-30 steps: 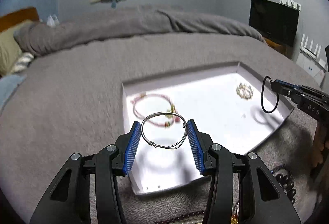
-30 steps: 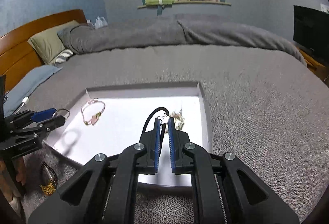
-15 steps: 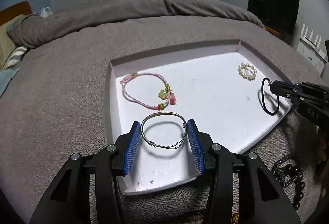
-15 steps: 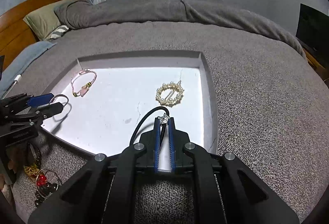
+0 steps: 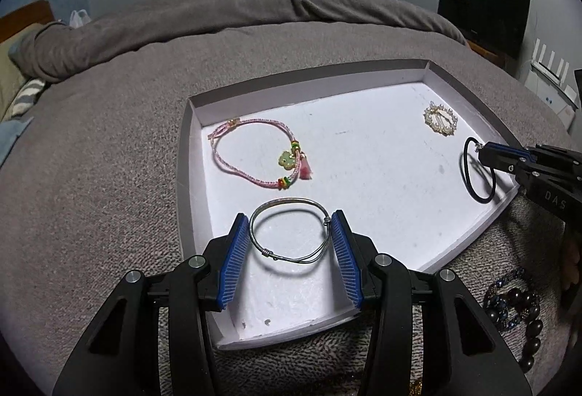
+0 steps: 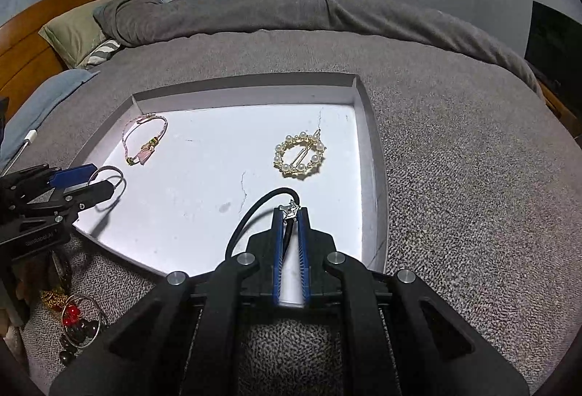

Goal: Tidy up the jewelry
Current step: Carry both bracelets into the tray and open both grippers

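A white tray (image 5: 363, 317) lies on the grey bed; it also shows in the right wrist view (image 6: 374, 155). My left gripper (image 5: 290, 225) is shut on a silver wire bangle (image 5: 291, 203), holding it low over the tray's near left part. My right gripper (image 6: 290, 214) is shut on a black hair tie (image 6: 251, 214) with a small silver charm, low over the tray's right side. In the tray lie a pink cord bracelet (image 5: 254, 174) with a green flower charm and a round pearl hair clip (image 6: 300, 155).
Dark bead bracelets (image 5: 516, 305) lie on the blanket right of the tray. More loose jewelry, with red beads and a gold chain (image 6: 69, 316), lies by the tray's near left corner. A rumpled grey duvet (image 6: 291, 14) is behind.
Both grippers have come down and forward over the tray, each still holding its piece. The bangle and the hair tie now hang close above the tray floor.
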A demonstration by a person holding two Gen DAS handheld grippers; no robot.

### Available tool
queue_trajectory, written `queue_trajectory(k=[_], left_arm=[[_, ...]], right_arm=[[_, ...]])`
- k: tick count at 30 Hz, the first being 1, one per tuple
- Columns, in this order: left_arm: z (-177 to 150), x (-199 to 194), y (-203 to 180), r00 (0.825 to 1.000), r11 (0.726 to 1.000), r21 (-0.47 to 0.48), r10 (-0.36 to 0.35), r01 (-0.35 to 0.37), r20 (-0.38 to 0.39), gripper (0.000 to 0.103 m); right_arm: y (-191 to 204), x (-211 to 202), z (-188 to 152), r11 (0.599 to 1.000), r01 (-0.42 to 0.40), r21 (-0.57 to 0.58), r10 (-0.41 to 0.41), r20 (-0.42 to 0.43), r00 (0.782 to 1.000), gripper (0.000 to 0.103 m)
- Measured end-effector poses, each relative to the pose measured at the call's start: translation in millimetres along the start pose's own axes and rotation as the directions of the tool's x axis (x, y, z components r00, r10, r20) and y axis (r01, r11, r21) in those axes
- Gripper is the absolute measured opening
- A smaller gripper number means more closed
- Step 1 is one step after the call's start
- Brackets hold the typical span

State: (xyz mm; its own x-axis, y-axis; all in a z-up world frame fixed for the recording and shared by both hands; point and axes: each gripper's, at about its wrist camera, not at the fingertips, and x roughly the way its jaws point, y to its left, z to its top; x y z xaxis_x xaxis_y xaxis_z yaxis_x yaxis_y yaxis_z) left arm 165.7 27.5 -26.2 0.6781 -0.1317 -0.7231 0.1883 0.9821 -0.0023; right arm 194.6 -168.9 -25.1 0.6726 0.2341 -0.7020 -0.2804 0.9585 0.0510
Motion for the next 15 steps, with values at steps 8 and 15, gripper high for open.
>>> queue_trajectory(k=[8, 15], left_arm=[[-0.3, -0.1, -0.3, 1.000, 1.000, 0.002, -0.001, 0.001, 0.002, 0.049], [0.1, -0.8, -0.8, 1.000, 1.000, 0.001, -0.003, 0.003, 0.007, 0.050]], right_arm=[[0.3, 0.2, 0.4, 1.000, 0.000, 0.000, 0.000, 0.001, 1.000, 0.008], [0.6, -0.5, 0.4, 1.000, -0.003, -0.001, 0.003, 0.010, 1.000, 0.009]])
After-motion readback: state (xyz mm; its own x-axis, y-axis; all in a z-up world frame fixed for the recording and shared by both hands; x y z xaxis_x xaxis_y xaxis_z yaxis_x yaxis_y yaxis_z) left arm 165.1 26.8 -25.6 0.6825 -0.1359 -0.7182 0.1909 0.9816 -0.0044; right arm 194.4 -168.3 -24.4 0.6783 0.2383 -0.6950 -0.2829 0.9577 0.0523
